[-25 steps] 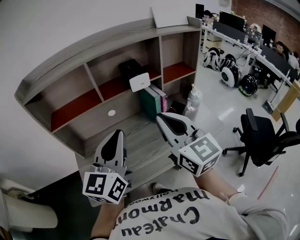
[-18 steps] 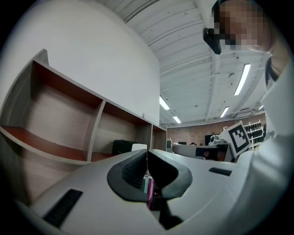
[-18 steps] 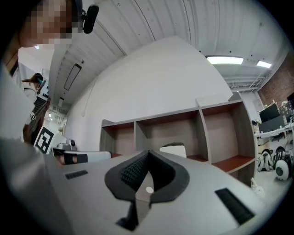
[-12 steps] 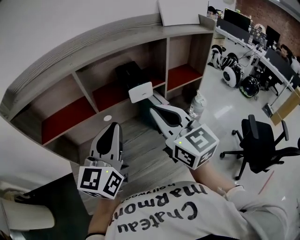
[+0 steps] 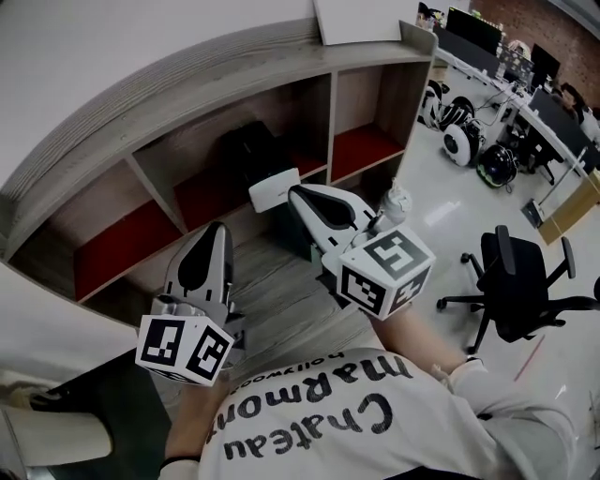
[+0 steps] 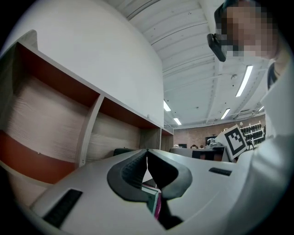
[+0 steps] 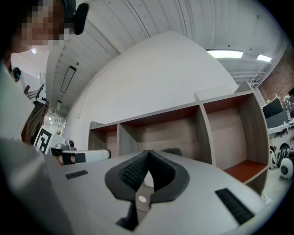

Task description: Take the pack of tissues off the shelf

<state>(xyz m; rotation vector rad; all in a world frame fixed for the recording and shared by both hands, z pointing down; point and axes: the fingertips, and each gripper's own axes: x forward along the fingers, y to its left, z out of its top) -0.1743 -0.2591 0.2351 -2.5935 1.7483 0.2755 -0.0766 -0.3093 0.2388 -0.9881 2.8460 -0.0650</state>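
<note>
Straight ahead we face a wood-grain shelf (image 5: 187,89) against a plain white wall (image 5: 84,47). Below its compartments a wood-grain surface (image 5: 267,305) runs out toward us. To the right the room opens into an office, with a glossy pale floor (image 5: 441,234), rows of desks carrying dark monitors (image 5: 473,33), and a brick wall at the far end. A clear bottle (image 5: 395,201) stands on the floor by the shelf's right end.

We count three compartments with red floors in the head view. One black box (image 5: 246,148) sits in the middle one, and one white board (image 5: 361,19) lies on the shelf's top. One black chair (image 5: 514,281) stands out on the floor. Two book spines (image 6: 154,202), one teal and one pink, show through the left gripper view.

We hold two grippers, each with one marker cube. The right gripper (image 5: 292,193) has its jaws clenched on the one pack of tissues (image 5: 273,190), pinched at its near edge. The pack is out in front of the middle compartment at the jaw tips, above the surface and not resting on the shelf. The left gripper (image 5: 214,228) sits lower and to the left over the surface, its jaws pressed together with nothing between them.
</note>
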